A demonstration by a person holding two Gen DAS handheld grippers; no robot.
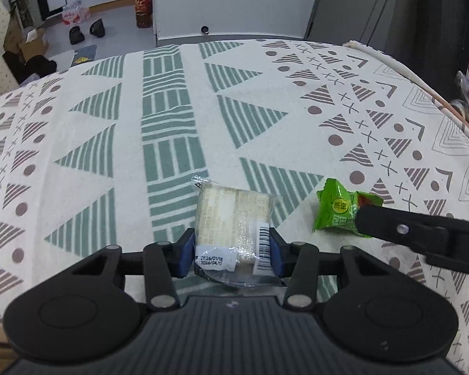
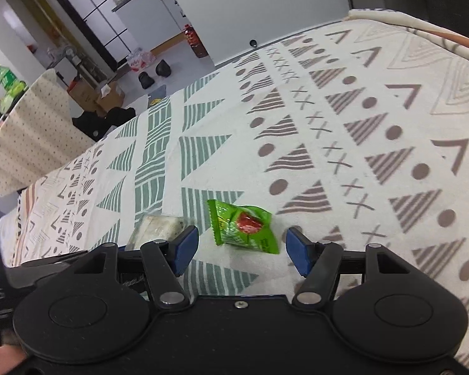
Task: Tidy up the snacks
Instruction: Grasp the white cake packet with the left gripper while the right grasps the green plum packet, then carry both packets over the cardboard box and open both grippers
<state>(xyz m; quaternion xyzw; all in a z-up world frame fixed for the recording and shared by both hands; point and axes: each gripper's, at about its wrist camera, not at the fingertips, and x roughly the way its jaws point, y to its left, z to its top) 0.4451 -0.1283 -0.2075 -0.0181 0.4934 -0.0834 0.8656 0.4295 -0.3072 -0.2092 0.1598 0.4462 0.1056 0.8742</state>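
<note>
A clear-wrapped beige snack packet [image 1: 234,222] with a barcode and date label lies on the patterned cloth, and my left gripper [image 1: 231,250] is shut on its near end, blue pads pressing both sides. To its right lies a small green snack packet [image 1: 337,211] with a red picture. In the right wrist view the green snack packet [image 2: 242,226] sits just ahead of my right gripper [image 2: 242,250], which stands open with its pads either side and apart from it. The beige packet [image 2: 158,228] shows at the left there, partly hidden by the left gripper's body.
The patterned cloth [image 1: 172,125] covers a wide table. The right gripper's finger [image 1: 422,234] reaches in from the right. Beyond the far edge are a white cabinet [image 1: 234,0], an oil bottle [image 1: 143,11] and shoes [image 1: 76,35] on the floor. A cloth-draped table [image 2: 31,137] stands left.
</note>
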